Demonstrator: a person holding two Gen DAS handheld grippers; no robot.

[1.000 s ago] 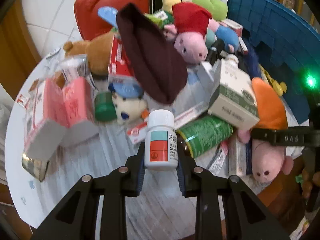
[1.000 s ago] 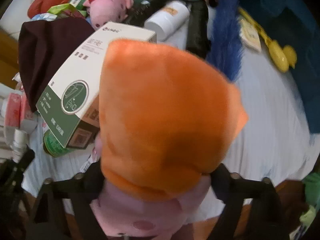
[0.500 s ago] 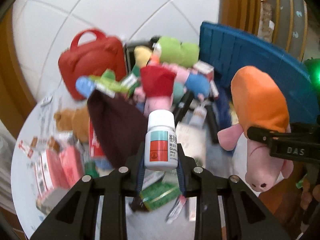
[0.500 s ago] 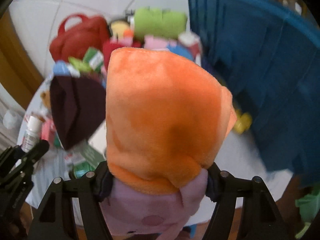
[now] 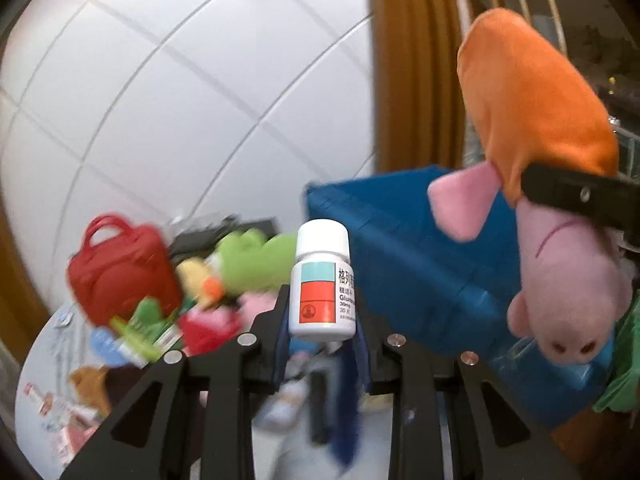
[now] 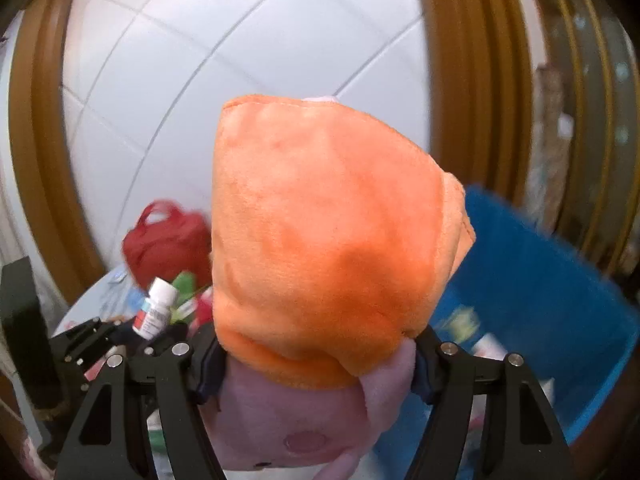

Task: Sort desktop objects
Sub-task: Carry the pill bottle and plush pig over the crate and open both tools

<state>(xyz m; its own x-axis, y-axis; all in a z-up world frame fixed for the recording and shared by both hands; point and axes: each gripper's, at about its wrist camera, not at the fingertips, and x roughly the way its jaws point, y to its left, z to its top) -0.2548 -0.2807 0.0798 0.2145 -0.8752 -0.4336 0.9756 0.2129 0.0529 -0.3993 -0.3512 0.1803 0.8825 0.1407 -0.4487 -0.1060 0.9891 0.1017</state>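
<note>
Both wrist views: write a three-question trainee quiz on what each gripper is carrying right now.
1. True or false: the left gripper is shut on the white plastic pill bottle with the teal and red label.
2. Which thing does the right gripper clamp? A) the red zip bag with handles B) the pink plush pig in the orange dress C) the green plush toy
3. Fill in: behind the held pill bottle in the left wrist view stands a large ____ plastic bin.

Key: 1 true; 2 B; 3 blue.
</note>
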